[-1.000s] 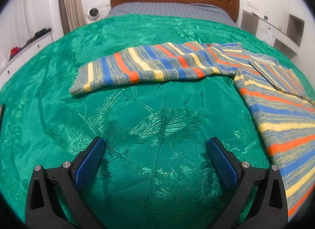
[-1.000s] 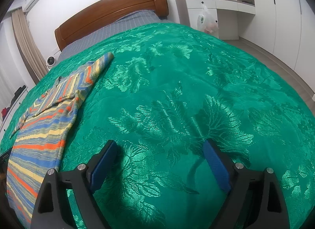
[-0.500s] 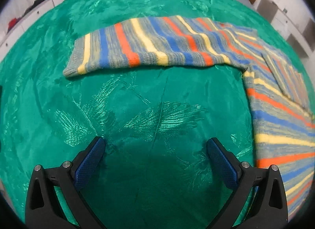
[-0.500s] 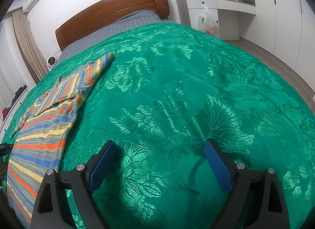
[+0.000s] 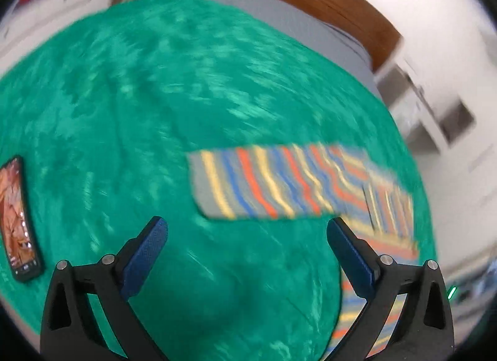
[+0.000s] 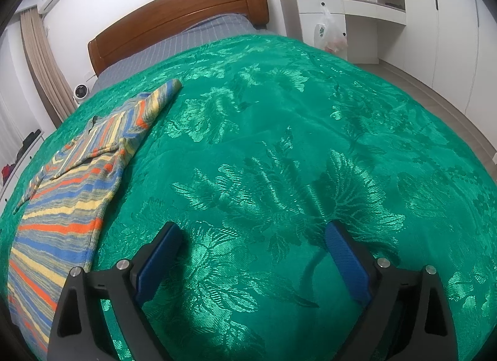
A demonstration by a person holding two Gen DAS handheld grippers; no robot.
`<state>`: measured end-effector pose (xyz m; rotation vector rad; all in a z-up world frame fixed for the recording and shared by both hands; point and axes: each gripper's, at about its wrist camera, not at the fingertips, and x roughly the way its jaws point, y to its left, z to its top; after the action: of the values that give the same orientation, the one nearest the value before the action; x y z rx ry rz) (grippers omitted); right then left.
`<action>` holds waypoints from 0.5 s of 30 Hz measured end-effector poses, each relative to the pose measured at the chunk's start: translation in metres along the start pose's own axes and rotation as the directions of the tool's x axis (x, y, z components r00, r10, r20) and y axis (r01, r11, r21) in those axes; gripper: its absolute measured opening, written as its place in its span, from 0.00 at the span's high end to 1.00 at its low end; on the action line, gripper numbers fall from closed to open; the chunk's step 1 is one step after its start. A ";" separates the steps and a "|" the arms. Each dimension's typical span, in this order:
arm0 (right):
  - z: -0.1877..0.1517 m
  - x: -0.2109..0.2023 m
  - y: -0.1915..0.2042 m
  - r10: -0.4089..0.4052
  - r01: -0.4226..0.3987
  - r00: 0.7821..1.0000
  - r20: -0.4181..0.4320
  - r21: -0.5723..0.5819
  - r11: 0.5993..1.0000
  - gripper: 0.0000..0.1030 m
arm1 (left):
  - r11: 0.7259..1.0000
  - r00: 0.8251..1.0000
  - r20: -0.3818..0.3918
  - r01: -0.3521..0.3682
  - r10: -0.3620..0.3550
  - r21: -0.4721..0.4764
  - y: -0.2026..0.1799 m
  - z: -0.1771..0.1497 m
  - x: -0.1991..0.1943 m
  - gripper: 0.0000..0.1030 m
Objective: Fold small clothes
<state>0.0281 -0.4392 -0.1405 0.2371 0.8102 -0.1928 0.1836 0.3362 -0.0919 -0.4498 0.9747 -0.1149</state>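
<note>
In the left wrist view, which is smeared by motion blur, the left tool [image 5: 247, 230] hangs over the green bedspread [image 5: 124, 106] with its blue-padded fingers [image 5: 146, 255] spread wide and nothing between them. The striped sweater [image 5: 279, 184] lies flat on the bedspread ahead of the tool, one sleeve stretched out to the left with its cuff end just beyond the gap between the fingers, while the body of the garment runs down the right side and passes behind the right-hand finger. A smartphone [image 5: 20, 218] with its screen lit lies on the bedspread at the far left, well apart from the sweater. The wooden headboard [image 5: 310, 0] and a strip of grey sheet show at the top. In the right wrist view, sharp and clear, the right tool [image 6: 253, 236] is likewise wide open and holds nothing, poised above bare green bedspread [image 6: 310, 143] with its leaf pattern. The striped sweater [image 6: 71, 193] lies at the left edge of this view, well apart from the tool, one sleeve reaching toward the wooden headboard [image 6: 174, 16]. A white desk [image 6: 326, 16] with a plastic bag [image 6: 329, 34] hanging on it stands beyond the bed at the right, and a curtain [image 6: 43, 62] hangs at the left.
</note>
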 end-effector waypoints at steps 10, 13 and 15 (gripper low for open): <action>0.000 0.003 0.003 -0.021 0.021 1.000 -0.012 -0.019 1.000 0.07 | 0.988 0.977 -0.205 -0.090 0.063 -0.125 0.001 0.015 0.129 0.60; 0.000 0.004 0.002 -0.017 0.017 1.000 -0.012 -0.019 1.000 0.07 | 0.987 0.974 -0.203 -0.125 0.102 -0.103 -0.012 0.019 0.131 0.94; 0.000 0.003 0.002 -0.013 0.013 1.000 -0.010 -0.016 1.000 0.07 | 0.986 0.976 -0.145 -0.167 0.163 -0.015 -0.039 0.033 0.118 0.95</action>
<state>0.0309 -0.4379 -0.1425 0.2181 0.8236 -0.1975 0.2808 0.2768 -0.1511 -0.3877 1.1527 0.0162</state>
